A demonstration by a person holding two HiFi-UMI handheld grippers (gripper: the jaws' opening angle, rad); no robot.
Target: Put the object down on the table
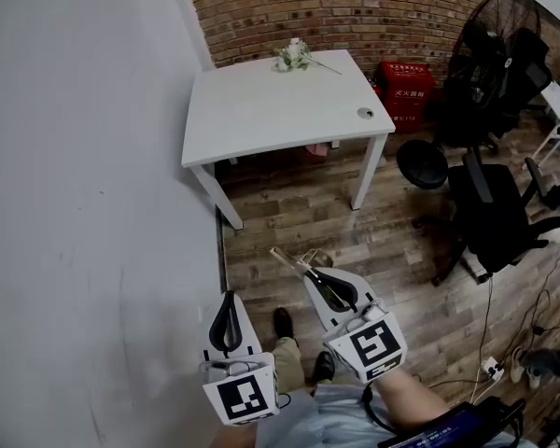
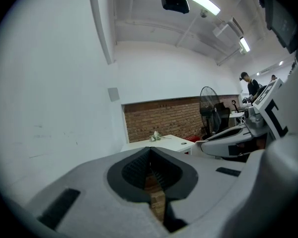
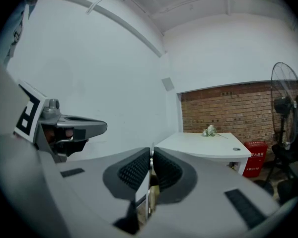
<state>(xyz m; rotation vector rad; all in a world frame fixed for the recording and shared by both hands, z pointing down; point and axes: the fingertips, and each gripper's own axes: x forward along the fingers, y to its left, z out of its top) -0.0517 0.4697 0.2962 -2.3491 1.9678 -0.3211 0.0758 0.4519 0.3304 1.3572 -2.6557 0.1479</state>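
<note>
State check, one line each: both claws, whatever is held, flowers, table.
Left claw: shut, nothing between the jaws.
Right claw: shut on a thin pale strip.
Strip: held, sticking out past the jaws, over the floor short of the table.
Flowers: lying at the table's far edge.
Table: standing beside the wall.

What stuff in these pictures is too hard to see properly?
- The thin thing in the right claw: the right gripper view shows only its edge, and it is tiny in the head view, so I cannot tell what it is.
- The flowers on the table: too small in every view to tell what kind.
- The red box: its print is too small to read.
</note>
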